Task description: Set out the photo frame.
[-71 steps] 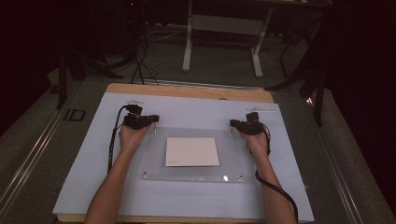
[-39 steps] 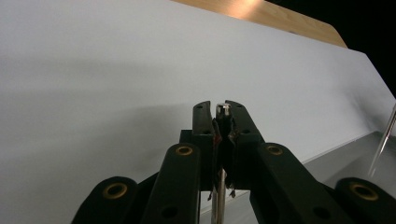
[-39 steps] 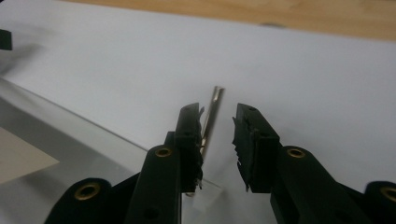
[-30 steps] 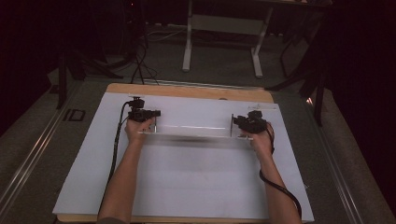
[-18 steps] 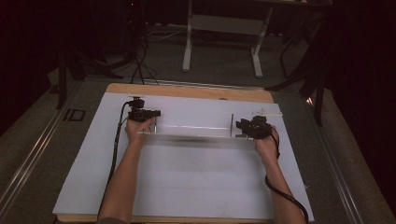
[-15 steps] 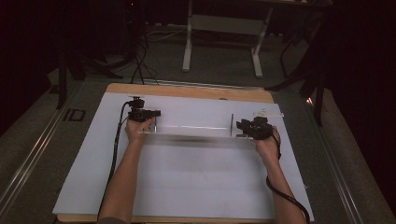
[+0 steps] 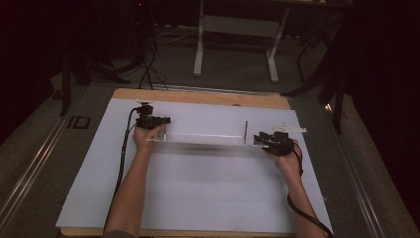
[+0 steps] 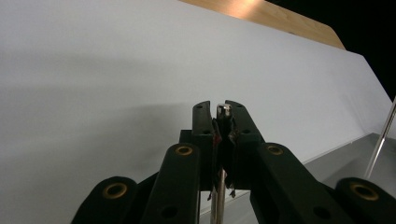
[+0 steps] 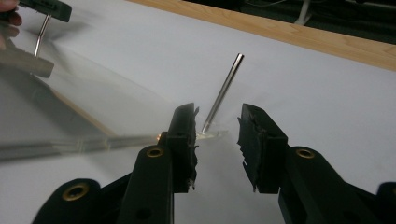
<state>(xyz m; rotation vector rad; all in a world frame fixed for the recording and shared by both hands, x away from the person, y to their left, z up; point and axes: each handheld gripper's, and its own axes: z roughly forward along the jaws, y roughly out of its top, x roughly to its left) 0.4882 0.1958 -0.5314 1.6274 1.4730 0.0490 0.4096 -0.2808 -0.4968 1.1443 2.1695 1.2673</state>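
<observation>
White table (image 7: 198, 198), left claw (image 8: 221, 109) clamping metal pin (image 8: 224, 108), right claw (image 9: 217, 128) apparently open, empty.

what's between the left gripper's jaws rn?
The left gripper is shut on a metal pin standing up from the clear plate. Only the pin's tip shows; the jaws cover its shaft.

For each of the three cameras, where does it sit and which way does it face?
High view: above the person's side, looking forward and down on the table; both forearms show.
Left gripper view: on the left hand-held gripper, along jaws shut on a metal pin.
Right gripper view: on the right hand-held gripper, whose open jaws have just been opening, a second pin between them.
Both gripper views share the clear plate.
</observation>
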